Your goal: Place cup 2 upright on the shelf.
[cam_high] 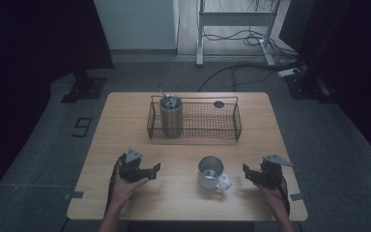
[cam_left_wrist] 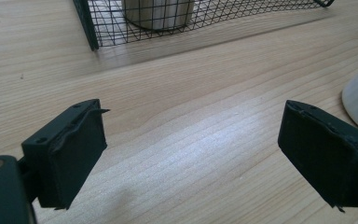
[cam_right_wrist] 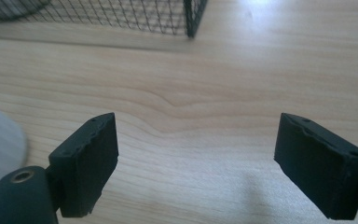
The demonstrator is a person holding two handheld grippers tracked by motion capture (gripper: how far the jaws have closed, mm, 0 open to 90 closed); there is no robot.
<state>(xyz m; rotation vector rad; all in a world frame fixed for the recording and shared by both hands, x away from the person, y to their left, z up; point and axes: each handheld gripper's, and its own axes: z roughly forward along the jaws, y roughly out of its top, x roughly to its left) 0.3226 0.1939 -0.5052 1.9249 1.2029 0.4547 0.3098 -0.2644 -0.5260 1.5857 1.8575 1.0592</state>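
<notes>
Two grippers wide open w/ nothing held, left gripper & right gripper near tabletop's front edge, mug between, basket toward far edge w/ canister inside.

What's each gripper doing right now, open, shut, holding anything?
Left gripper: open, jaws wide apart over bare table, holding nothing.
Right gripper: open, jaws wide apart, holding nothing.
</notes>
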